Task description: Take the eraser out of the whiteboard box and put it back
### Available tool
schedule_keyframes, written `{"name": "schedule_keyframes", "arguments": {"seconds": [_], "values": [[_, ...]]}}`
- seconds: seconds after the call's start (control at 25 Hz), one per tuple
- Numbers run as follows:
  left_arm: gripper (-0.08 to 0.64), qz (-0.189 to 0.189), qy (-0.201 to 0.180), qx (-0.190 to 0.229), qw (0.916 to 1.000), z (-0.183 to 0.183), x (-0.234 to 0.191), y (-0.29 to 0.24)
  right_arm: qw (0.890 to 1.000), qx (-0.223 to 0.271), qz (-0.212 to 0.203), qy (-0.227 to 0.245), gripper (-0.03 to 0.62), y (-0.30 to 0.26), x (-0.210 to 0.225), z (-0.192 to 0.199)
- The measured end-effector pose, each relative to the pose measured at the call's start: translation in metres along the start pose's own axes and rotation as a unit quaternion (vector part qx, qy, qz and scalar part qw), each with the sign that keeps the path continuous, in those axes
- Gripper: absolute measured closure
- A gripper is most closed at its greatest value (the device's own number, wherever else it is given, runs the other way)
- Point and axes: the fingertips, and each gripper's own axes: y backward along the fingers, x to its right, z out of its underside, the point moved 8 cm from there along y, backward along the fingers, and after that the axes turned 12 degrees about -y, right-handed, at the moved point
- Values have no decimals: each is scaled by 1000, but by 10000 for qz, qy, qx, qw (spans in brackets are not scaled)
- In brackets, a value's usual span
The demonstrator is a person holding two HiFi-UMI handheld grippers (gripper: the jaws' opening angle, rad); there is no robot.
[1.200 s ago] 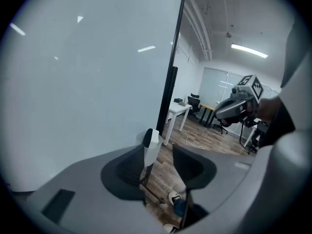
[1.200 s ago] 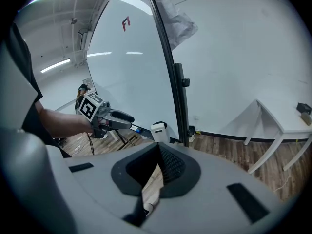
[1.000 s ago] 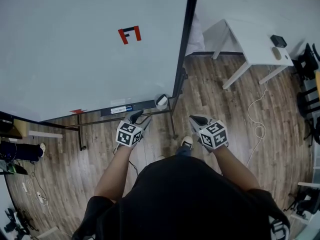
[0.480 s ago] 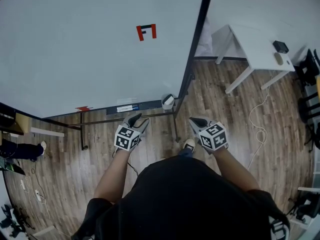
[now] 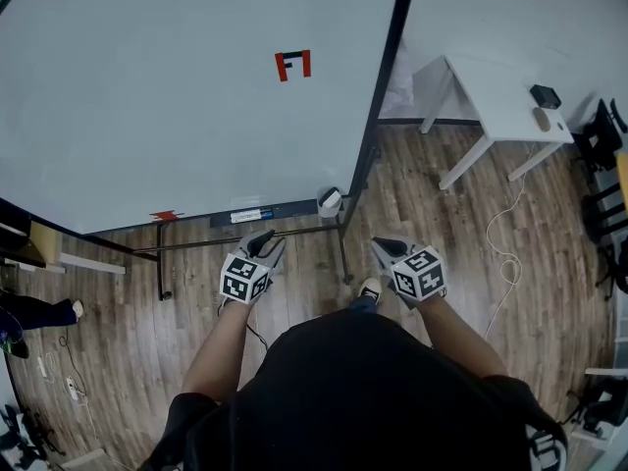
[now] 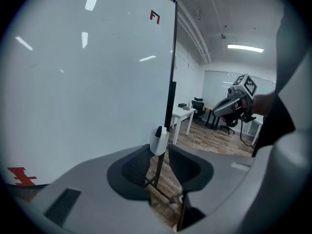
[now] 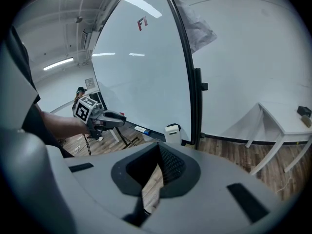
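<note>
A small white whiteboard box (image 5: 330, 201) hangs at the right end of the whiteboard's tray (image 5: 245, 213). The dark eraser (image 6: 158, 131) sticks up out of the whiteboard box (image 6: 159, 143), which also shows in the right gripper view (image 7: 172, 133). My left gripper (image 5: 265, 237) hangs short of the tray, left of the box. Its jaws are closing with nothing between them (image 6: 158, 152); only the stand and floor show through the gap. My right gripper (image 5: 383, 245) hovers over the floor, right of the board's post, its tips together and empty (image 7: 158, 147).
The big whiteboard (image 5: 177, 96) carries a red-and-black mark (image 5: 292, 65). Its metal stand legs (image 5: 160, 263) cross the wooden floor below the tray. A white table (image 5: 500, 96) stands at the right with small items on it. A cable (image 5: 505, 253) and chairs lie further right.
My left gripper has drawn a little away from the tray, toward my body, and its jaws stand narrower. The right gripper has shifted only slightly.
</note>
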Motion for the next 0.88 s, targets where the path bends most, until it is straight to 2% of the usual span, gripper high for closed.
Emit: {"name": "schedule_keyframes", "arguments": {"seconds": [0.24, 0.4, 0.88], "values": [[445, 36, -46, 41, 10000, 2, 5, 6, 9999, 67, 68, -34, 598, 7, -3, 5], [451, 53, 72, 92, 9999, 3, 6, 10, 9998, 51, 160, -69, 598, 10, -3, 8], [465, -9, 110, 130, 9999, 9, 9, 19, 9997, 163, 154, -97, 598, 13, -5, 11]]}}
